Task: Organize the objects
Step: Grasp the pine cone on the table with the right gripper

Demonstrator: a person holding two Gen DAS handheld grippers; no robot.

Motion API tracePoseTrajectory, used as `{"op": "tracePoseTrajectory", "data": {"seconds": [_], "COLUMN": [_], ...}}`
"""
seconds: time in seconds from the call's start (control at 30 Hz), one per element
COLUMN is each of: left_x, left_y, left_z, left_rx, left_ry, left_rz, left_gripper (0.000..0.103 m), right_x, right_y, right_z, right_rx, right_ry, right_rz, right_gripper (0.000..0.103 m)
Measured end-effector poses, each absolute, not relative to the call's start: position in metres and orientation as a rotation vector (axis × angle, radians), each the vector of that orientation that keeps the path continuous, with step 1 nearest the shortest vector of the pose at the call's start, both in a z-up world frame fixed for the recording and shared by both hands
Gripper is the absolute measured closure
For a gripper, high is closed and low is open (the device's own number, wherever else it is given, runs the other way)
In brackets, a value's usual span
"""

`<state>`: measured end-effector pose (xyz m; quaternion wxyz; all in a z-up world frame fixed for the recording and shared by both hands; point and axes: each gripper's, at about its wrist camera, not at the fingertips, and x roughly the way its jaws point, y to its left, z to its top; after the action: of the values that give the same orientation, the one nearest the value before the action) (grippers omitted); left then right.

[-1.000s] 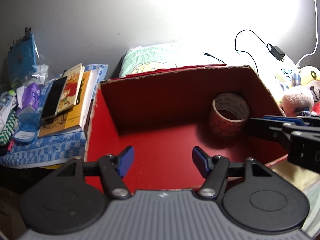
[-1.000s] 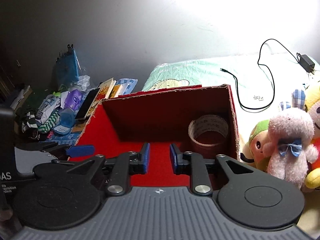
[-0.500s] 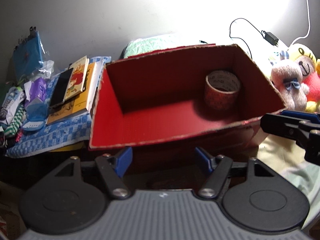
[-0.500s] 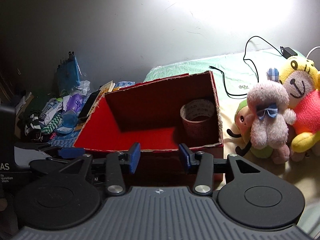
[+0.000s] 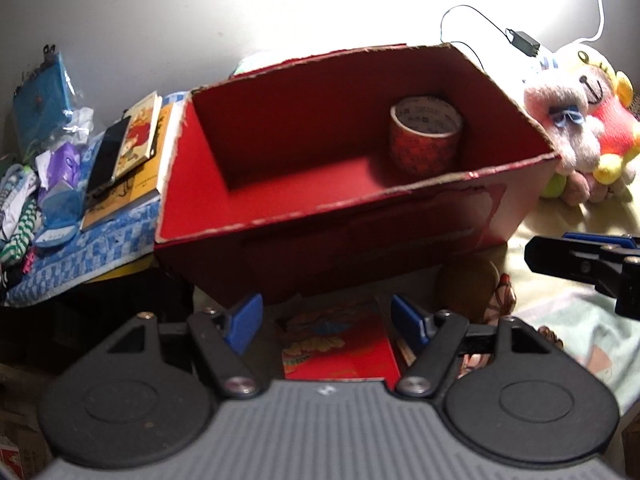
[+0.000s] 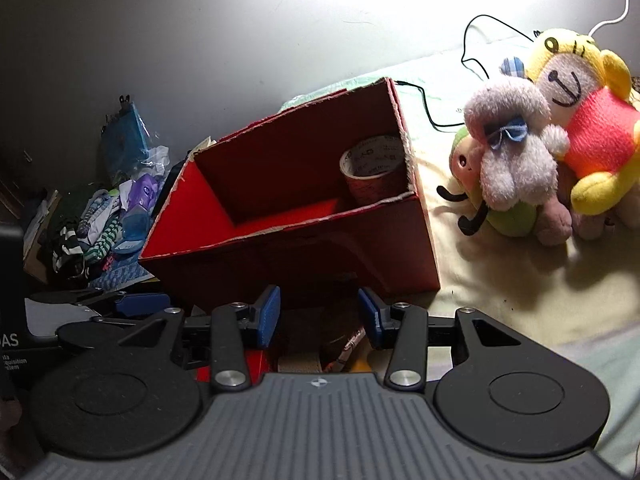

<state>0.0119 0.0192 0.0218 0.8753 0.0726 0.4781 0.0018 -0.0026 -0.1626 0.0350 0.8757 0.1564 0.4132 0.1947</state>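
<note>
A red cardboard box (image 5: 360,236) stands open-topped on the bed, with a roll of patterned tape (image 5: 426,138) upright in its far right corner. The same box (image 6: 288,256) and tape roll (image 6: 372,172) show in the right wrist view. My left gripper (image 5: 326,322) is open and empty, just in front of the box's near wall, above a red printed packet (image 5: 340,354). My right gripper (image 6: 318,316) is also open and empty before the near wall. It appears side-on as the right gripper (image 5: 560,250) to the right of the box.
Plush toys (image 6: 532,160) sit right of the box. Books with a phone (image 5: 128,148) on top lie on a blue checked cloth (image 5: 80,252) to the left, beside a pile of small items (image 6: 104,220). A black cable and charger (image 5: 520,38) lie behind.
Both grippers have drawn back from over the box's inside to in front of its near wall. The right gripper's fingers have spread from nearly shut to open.
</note>
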Motion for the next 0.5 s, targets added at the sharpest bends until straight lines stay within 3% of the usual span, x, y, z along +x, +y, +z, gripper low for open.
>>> {"op": "tracePoseTrajectory", "data": {"seconds": [0.5], "left_x": [-0.023], "left_y": [-0.006], "left_z": [0.017], "left_rx": [0.063], "left_ry": [0.972], "left_rz": [-0.453], "left_gripper": [0.036], "right_x": [-0.009], "right_y": [-0.211], "right_z": [-0.016], "right_rx": [0.500], "right_ry": [1.064], "right_rz": [0.364], "right_gripper": [0.057]}}
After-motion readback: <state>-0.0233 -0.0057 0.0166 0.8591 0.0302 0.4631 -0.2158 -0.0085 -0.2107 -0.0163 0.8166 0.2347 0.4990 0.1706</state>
